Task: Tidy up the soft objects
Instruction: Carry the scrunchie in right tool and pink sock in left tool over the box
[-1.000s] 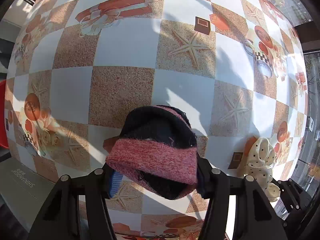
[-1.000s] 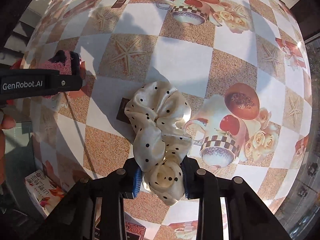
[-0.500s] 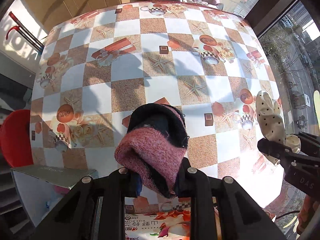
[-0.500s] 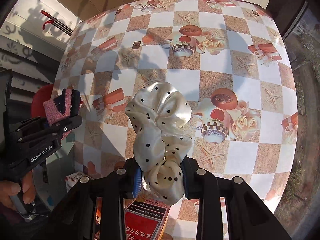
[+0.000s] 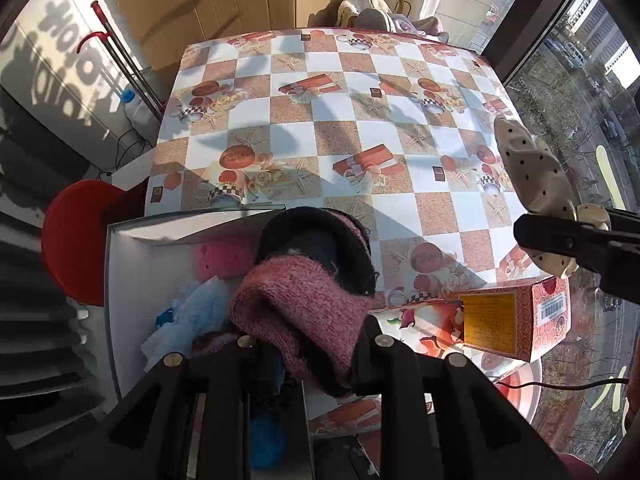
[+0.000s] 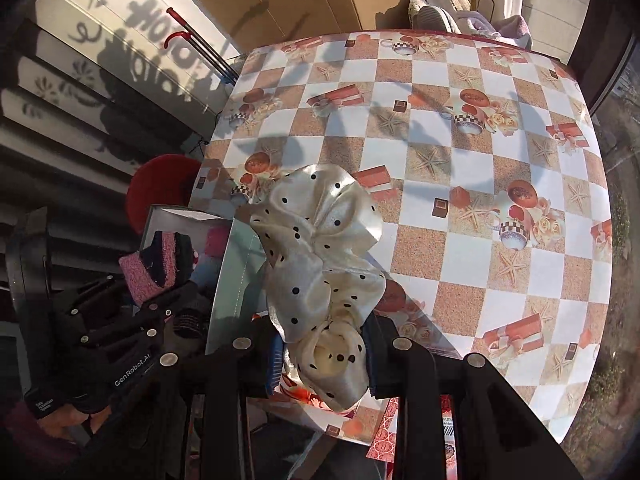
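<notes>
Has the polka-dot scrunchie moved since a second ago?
Yes. The scrunchie, clamped in the right tool, has risen off the checkered tablecloth and come back toward its near edge.

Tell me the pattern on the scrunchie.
Cream satin scrunchie with black dots; right wrist view shows it best.

pink knit sock (image 5: 304, 312) over box (image 5: 128, 280)

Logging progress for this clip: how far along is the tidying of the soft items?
Well along. Done: the white box beside the table already holds a pink piece and blue fluffy fabric. In hand: the left gripper clamps a pink-and-black knit above the box; the right gripper clamps a polka-dot scrunchie. Left: dropping both in; the tabletop shows no other soft items.
</notes>
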`<control>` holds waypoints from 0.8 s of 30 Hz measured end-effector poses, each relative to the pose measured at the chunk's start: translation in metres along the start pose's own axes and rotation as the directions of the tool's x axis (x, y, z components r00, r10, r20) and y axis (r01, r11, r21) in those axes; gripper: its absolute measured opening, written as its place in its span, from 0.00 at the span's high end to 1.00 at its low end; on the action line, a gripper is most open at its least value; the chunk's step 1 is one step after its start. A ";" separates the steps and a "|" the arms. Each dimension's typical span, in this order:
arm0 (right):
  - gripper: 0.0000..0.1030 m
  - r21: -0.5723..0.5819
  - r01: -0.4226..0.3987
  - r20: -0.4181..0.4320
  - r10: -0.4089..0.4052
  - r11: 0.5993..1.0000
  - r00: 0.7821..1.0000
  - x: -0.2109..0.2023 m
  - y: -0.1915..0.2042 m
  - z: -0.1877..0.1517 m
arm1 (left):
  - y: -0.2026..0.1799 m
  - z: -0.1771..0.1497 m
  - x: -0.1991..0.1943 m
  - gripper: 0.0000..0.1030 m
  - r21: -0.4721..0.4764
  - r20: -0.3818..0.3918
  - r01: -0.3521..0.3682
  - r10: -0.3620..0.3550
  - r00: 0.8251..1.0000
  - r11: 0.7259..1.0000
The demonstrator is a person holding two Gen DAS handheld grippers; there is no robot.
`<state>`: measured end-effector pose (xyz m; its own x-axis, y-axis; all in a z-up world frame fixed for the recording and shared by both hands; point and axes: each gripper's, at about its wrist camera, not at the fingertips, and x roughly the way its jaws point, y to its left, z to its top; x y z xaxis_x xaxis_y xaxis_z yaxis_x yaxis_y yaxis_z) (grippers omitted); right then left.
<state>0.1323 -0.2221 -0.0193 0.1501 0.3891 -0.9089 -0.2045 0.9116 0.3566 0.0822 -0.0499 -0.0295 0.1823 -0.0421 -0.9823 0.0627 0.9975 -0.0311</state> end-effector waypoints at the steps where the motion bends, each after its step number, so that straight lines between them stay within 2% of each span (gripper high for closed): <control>1: 0.68 -0.019 -0.006 -0.010 0.006 1.000 1.000 0.005 0.014 -0.003 | 0.010 -0.009 -0.002 0.76 -0.012 -0.003 -0.009 0.009 1.000 1.000; 6: 0.68 -0.122 -0.036 -0.051 0.030 0.992 0.998 0.028 0.080 -0.012 | 0.055 -0.059 -0.003 0.76 -0.095 -0.048 -0.051 0.046 0.998 0.994; 12: 0.68 -0.233 -0.065 -0.095 0.044 0.970 0.995 0.051 0.143 -0.021 | 0.087 -0.107 -0.006 0.76 -0.157 -0.072 -0.102 0.092 0.993 0.982; 16: 0.68 -0.279 -0.072 -0.131 0.036 0.957 0.991 0.063 0.166 -0.027 | 0.099 -0.121 -0.005 0.76 -0.196 -0.076 -0.108 0.094 0.993 0.975; 24: 0.68 -0.335 -0.049 -0.161 -0.006 0.941 0.987 0.074 0.186 -0.028 | 0.105 -0.130 0.002 0.76 -0.228 -0.076 -0.088 0.072 0.994 0.970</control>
<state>0.0783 -0.0270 -0.0261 -0.0065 0.3574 -0.9339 -0.5236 0.7945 0.3076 -0.0383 0.0621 -0.0585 0.1112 0.0346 -0.9932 -0.1789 0.9838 0.0143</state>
